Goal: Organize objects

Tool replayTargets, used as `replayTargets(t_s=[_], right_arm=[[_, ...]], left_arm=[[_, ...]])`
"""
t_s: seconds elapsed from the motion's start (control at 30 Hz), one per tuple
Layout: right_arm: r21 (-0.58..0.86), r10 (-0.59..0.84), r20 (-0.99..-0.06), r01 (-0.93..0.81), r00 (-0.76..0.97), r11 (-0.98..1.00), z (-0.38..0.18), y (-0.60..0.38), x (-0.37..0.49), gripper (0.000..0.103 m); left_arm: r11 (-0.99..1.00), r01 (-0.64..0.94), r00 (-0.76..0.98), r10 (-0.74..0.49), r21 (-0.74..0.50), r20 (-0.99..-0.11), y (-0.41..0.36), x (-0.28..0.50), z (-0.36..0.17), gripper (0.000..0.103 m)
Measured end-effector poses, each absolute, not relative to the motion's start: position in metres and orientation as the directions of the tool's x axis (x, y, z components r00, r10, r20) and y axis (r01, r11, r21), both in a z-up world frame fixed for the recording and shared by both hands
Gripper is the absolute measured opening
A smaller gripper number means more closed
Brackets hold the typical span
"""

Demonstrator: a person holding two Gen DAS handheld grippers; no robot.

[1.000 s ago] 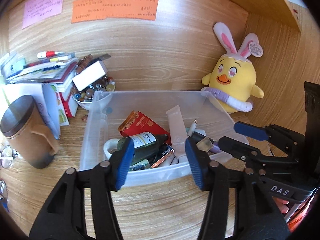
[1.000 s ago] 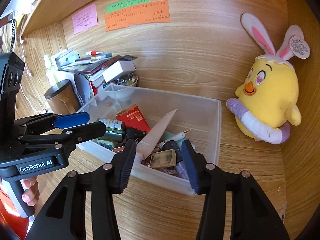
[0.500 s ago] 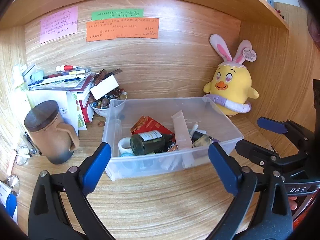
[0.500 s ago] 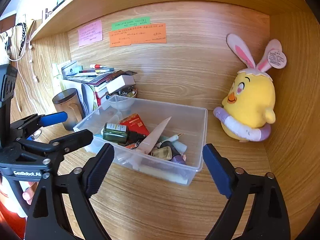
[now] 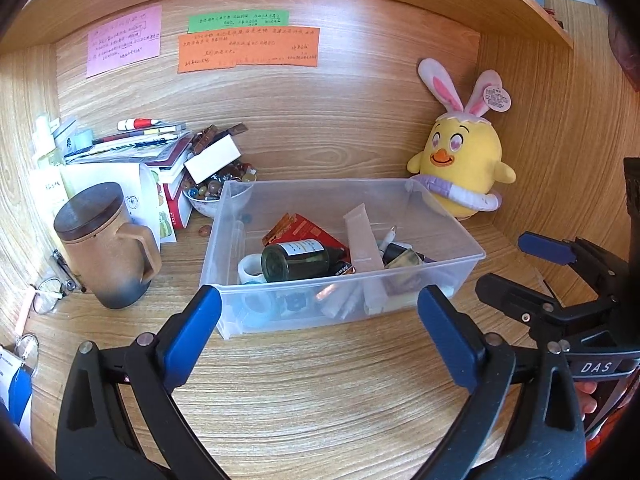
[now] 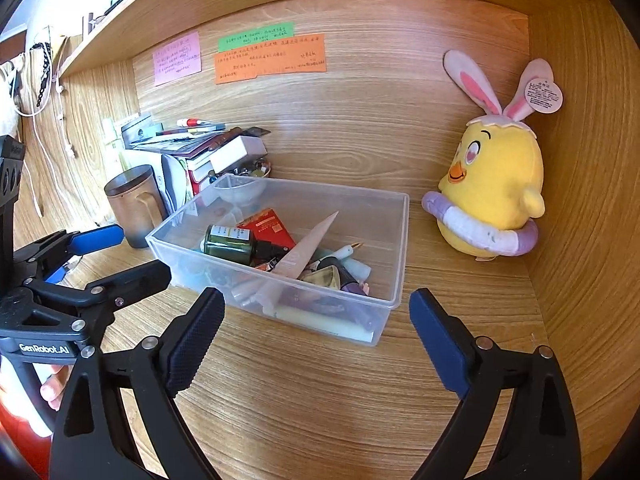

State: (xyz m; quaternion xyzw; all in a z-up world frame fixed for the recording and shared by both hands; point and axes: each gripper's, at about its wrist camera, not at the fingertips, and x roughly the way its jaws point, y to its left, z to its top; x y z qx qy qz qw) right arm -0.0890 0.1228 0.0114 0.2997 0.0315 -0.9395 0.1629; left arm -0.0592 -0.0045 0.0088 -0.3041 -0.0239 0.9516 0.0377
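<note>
The clear bin [image 5: 440,236] sits on the wooden desk [image 5: 320,380], near the back wall, holding a jumble: a dark green bottle [image 5: 296,260] lying on its side, a red packet [image 5: 308,230] behind it, a pale pink tube [image 5: 362,246] leaning toward the front wall, a white tape roll [image 5: 250,269] at the left, and a pen [image 5: 387,238]. What lies beneath these is blurred through the frosted front wall and cannot be told apart; a small dark item with a gold face [image 6: 325,276] is hard to identify.

The left gripper [image 5: 320,332] hovers in front of the bin, jaws spread wide, holding nothing. The right gripper [image 6: 316,332] is likewise spread and empty, off the bin's near right corner; its body is cut off at the frame edge in the left view.

Left of the bin stands a brown lidded mug [image 5: 106,246]. Behind it, a stack of books [image 5: 160,152] partly hides a bowl of beads [image 5: 212,192], with a white box [image 5: 212,159] tilted on top. A yellow plush chick [image 5: 460,160] sits just beside the bin's right rear corner. The writing on the sticky notes [image 5: 248,48] on the wall is too small to read.
</note>
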Motion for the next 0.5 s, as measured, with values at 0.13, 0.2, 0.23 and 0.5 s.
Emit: replayTargets(t_s=[0.13, 0.2, 0.23, 0.5], right_arm=[[0.037, -0.284, -0.576, 0.322, -0.766, -0.946, 0.0104, 0.1242, -0.0897, 0.093], [0.039, -0.284, -0.578, 0.321, -0.765, -0.946, 0.0099, 0.1247, -0.0901, 0.093], [0.040, -0.284, -0.578, 0.320, -0.765, -0.946, 0.0100, 0.1247, -0.0903, 0.093], [0.039, -0.281, -0.579, 0.318, -0.766, -0.947, 0.0111, 0.1270, -0.0908, 0.093]], left_arm=[[-0.996, -0.052, -0.808, 0.083, -0.071, -0.584, -0.0066, -0.0584, 0.0067, 0.100], [-0.996, -0.049, -0.806, 0.085, -0.076, -0.586, -0.0079, -0.0584, 0.0060, 0.100], [-0.996, -0.049, -0.805, 0.086, -0.080, -0.587, -0.0086, -0.0586, 0.0058, 0.100], [-0.996, -0.039, -0.804, 0.081, -0.084, -0.589, -0.0114, -0.0604, 0.0053, 0.100]])
